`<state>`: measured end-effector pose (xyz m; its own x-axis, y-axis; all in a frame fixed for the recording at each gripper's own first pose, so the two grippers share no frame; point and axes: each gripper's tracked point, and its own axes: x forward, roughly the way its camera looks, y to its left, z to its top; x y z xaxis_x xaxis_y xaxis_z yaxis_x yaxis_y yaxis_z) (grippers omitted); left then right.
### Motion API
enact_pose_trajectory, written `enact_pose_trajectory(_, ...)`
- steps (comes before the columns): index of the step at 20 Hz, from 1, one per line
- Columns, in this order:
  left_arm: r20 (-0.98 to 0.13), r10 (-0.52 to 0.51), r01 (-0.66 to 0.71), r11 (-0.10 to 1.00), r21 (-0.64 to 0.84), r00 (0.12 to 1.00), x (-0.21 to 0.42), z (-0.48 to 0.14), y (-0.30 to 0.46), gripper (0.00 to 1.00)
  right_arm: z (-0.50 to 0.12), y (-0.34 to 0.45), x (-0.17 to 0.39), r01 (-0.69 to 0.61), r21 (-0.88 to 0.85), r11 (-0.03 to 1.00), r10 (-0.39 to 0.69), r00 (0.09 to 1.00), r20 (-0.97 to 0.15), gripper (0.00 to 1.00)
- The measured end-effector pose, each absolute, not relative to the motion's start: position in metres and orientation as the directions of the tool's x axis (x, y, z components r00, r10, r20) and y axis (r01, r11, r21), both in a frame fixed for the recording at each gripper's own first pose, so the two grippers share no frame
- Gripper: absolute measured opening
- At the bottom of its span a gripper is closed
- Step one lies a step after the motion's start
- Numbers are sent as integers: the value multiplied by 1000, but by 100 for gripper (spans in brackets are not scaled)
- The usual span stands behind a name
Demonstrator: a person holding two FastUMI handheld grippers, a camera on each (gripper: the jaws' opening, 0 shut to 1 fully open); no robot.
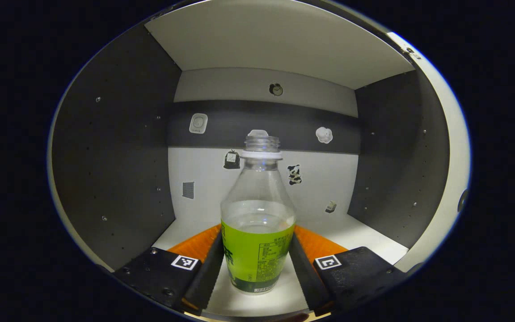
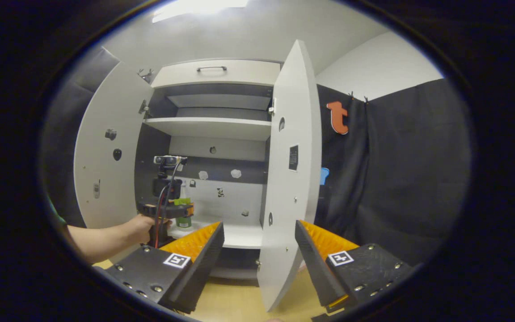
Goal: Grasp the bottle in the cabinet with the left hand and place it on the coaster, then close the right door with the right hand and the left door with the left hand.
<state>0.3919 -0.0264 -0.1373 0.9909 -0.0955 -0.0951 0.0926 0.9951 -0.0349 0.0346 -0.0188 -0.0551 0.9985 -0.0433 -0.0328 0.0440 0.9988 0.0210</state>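
Bottle (image 1: 257, 223) stands upright on the cabinet shelf (image 1: 365, 232), between the fingers of my left gripper (image 1: 257, 268); whether they already press, I cannot tell. I should squeeze evenly at the label and lift straight. It is clear, capless, with a green label. My right gripper (image 2: 259, 250) is spread, near the right door (image 2: 291, 179).

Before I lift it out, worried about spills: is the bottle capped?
Uncapped. The bottle stands upright on the cabinet floor, its threaded neck bare, liquid roughly halfway up.
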Motion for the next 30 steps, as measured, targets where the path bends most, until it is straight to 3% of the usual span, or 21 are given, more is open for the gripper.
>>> enact_pose_trajectory(6, -40, -93, 92, 995, -21, 995, 330, -96, -44, 80, -49, -41, -10, 61, 52, 997, -60, 998, -15, 94)
enact_pose_trajectory(15, 34, -108, 109, 994, -27, 994, 202, -42, -58, 79, -34, -52, -71, 3, 84, 996, -4, 1000, 19, 96)
enact_pose_trajectory(23, 14, -70, 70, 997, -40, 997, 115, -58, -38, 79, -26, -52, -100, -93, 84, 992, 87, 993, 76, 96)
enact_pose_trajectory(30, 1, -92, 92, 995, -23, 996, 66, -82, -47, 79, -40, -47, -75, -95, 89, 991, 89, 994, 67, 96)
